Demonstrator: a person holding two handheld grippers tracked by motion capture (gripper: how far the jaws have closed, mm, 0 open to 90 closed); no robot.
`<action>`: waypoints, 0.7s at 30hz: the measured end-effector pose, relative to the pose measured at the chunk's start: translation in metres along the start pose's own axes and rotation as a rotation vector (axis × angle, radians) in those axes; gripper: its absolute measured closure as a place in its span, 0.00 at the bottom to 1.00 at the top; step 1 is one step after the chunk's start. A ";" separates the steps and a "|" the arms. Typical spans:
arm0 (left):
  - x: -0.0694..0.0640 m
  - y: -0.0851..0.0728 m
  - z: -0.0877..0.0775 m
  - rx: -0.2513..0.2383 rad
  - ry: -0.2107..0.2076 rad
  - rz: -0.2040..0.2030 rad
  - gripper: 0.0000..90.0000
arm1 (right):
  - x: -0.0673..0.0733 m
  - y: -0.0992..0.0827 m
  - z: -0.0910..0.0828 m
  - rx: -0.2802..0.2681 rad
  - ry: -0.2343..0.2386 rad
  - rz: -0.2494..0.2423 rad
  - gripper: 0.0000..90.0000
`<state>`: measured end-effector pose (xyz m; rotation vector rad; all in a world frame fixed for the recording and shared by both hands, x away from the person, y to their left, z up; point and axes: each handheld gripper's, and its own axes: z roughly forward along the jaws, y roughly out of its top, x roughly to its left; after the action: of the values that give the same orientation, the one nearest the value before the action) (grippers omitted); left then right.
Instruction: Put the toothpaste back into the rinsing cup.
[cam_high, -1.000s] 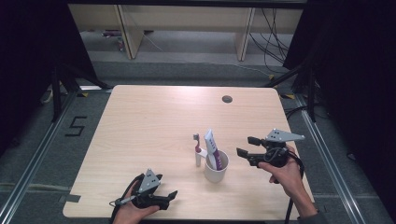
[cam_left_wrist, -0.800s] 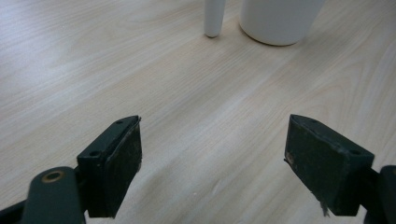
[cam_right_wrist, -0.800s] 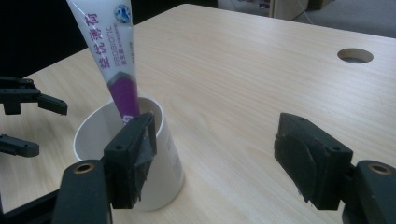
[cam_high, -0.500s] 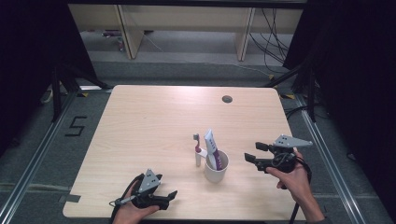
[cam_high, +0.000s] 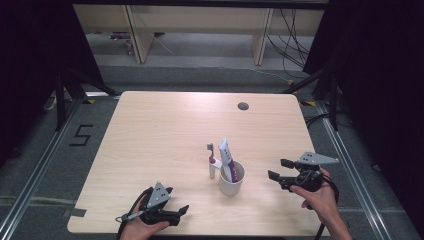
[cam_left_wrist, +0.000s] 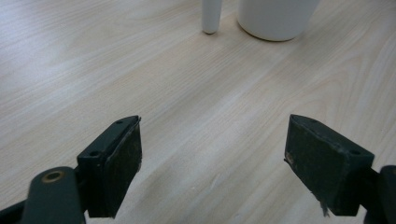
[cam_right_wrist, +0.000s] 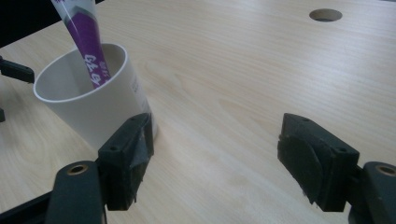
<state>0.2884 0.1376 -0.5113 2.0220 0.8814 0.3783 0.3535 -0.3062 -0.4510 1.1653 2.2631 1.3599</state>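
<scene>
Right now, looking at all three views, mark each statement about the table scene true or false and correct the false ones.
1. The white cup holds a purple and white tube. True.
2. The right gripper is shut on the cup. False: its jaws are open and empty, beside the cup.
3. The left gripper is open. True.
4. The cup lies on its side. False: it stands upright.
5. The table has a round hole near its far edge. True.
</scene>
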 end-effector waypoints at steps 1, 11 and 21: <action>0.000 0.000 0.000 -0.004 -0.002 -0.001 0.21 | -0.003 -0.001 -0.001 -0.001 -0.007 -0.033 0.29; 0.000 0.000 -0.001 0.004 0.008 0.007 0.21 | -0.002 -0.018 -0.006 0.015 -0.024 -0.007 0.24; 0.000 -0.001 -0.003 0.005 0.009 0.008 0.21 | 0.003 -0.029 -0.007 0.031 -0.026 0.012 0.22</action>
<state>0.2867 0.1399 -0.5104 2.0307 0.8815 0.3904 0.3331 -0.3153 -0.4708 1.2017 2.2703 1.3116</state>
